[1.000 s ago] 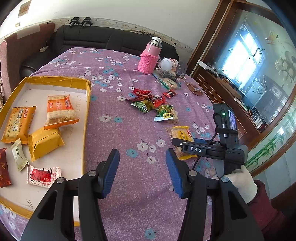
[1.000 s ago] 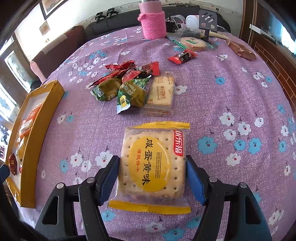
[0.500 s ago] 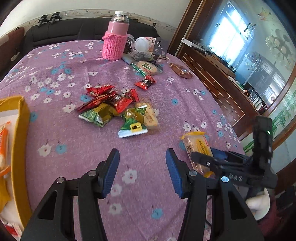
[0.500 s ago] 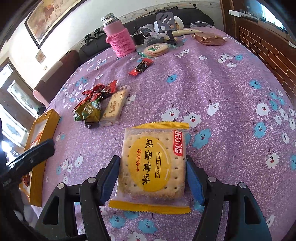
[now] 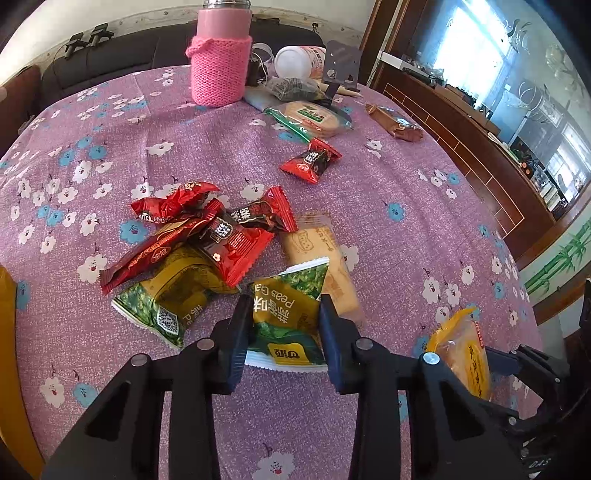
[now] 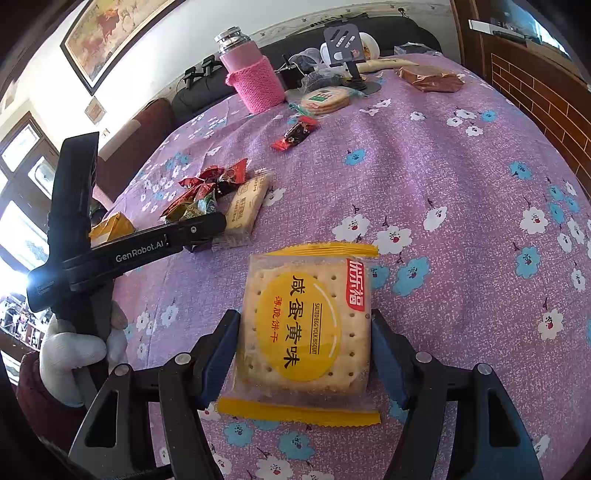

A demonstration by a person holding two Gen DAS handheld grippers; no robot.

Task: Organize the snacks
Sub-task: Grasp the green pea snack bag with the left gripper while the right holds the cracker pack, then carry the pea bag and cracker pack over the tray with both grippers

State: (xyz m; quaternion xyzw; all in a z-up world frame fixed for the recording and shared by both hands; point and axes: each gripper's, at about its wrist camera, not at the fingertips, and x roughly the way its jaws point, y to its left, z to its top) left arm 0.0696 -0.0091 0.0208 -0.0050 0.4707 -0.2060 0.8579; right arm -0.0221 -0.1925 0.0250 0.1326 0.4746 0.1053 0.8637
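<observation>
1. Two green pea packets: one (image 5: 286, 317) between the left gripper's fingers, one (image 5: 166, 299) lying beside it.
2. Four red wrapped snacks in the pile (image 5: 207, 229), as far as I can count, because they overlap.
3. One red snack lying alone (image 5: 311, 161).
4. One salted egg yolk biscuit pack (image 6: 304, 328).
5. One pale cracker pack (image 5: 321, 266).
6. One round cracker pack with green label (image 5: 314, 118).
7. One brown packet (image 5: 394, 123).
8. One pink flask (image 5: 219, 55).
9. Two grippers, left (image 5: 284, 325) and right (image 6: 304, 354).

dark sofa (image 5: 110, 62) by white wall, framed painting (image 6: 110, 33), bright window (image 5: 469, 40), wooden cabinet (image 5: 461, 122)
</observation>
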